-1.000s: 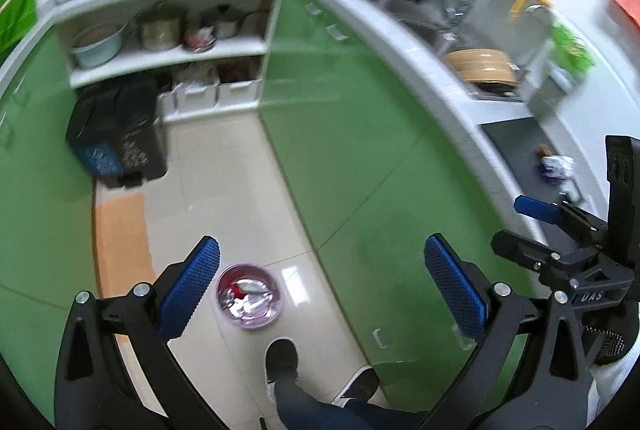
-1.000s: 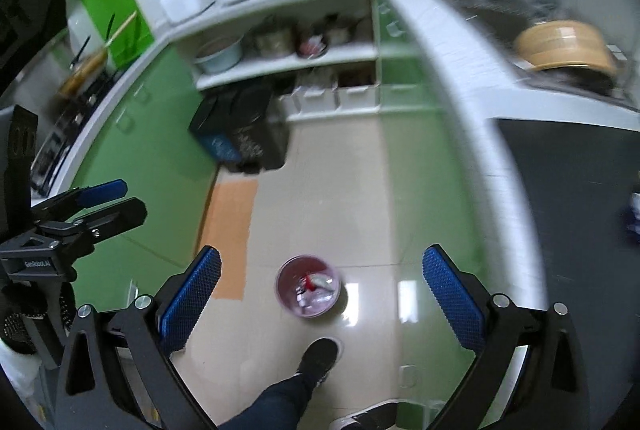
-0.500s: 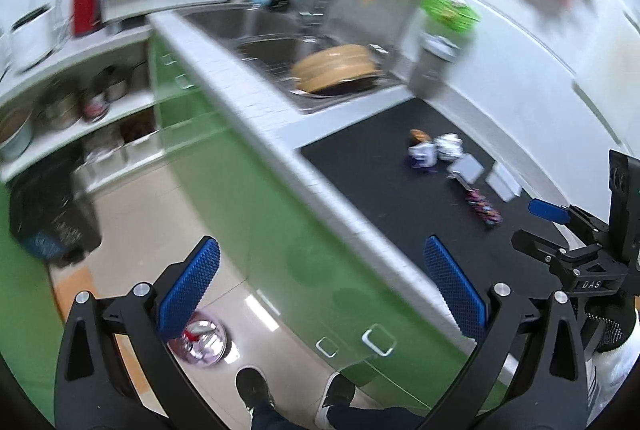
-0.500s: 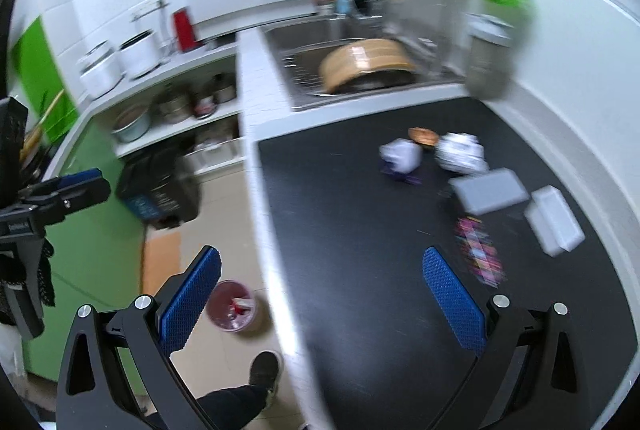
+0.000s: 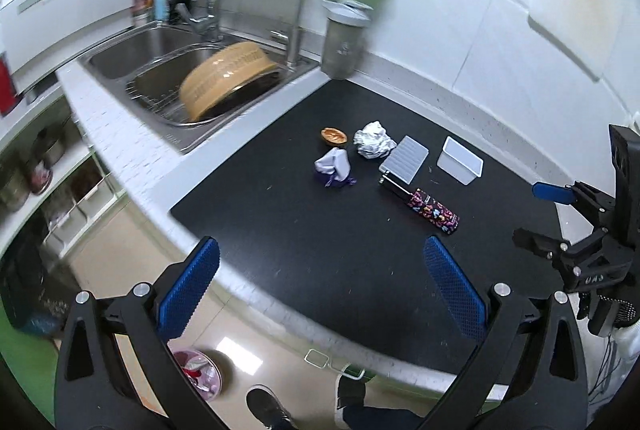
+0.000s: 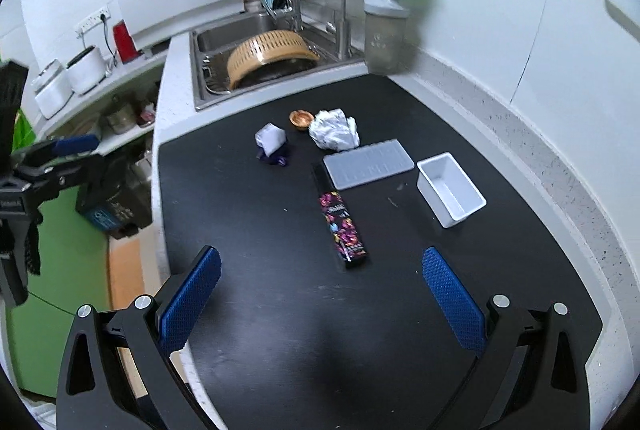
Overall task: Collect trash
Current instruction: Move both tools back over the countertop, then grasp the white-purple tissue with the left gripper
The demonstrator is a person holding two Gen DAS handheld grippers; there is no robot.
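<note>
Trash sits in a loose cluster on the black desk (image 6: 280, 310), toward its far side near the sink (image 6: 240, 29): a crumpled white-and-purple wrapper (image 6: 271, 138), a small orange peel-like scrap (image 6: 301, 118) and a crumpled foil ball (image 6: 334, 129). Just nearer lie a flat grey lid (image 6: 368, 163), an open white box (image 6: 450, 189) and a long patterned packet (image 6: 344, 230).

From the right claw (image 6: 320, 298), the packet lies straight ahead and close, its long axis running away from the camera, roughly along the claw's fingers rather than across them. A grasp on it would, I judge, call for closing across its narrow width. The crumpled pieces lie farther ahead and slightly left, well apart from the pads.

From the left claw (image 5: 316, 282), the same cluster lies ahead, with the packet (image 5: 432, 211) lying diagonally to its right. Both claws hang with fingers wide apart, holding nothing, above the near part of the desk. The right claw looks nearer to the packet. A pink bin (image 5: 200, 376) with trash inside stands on the floor below the desk edge, likely the drop point.
</note>
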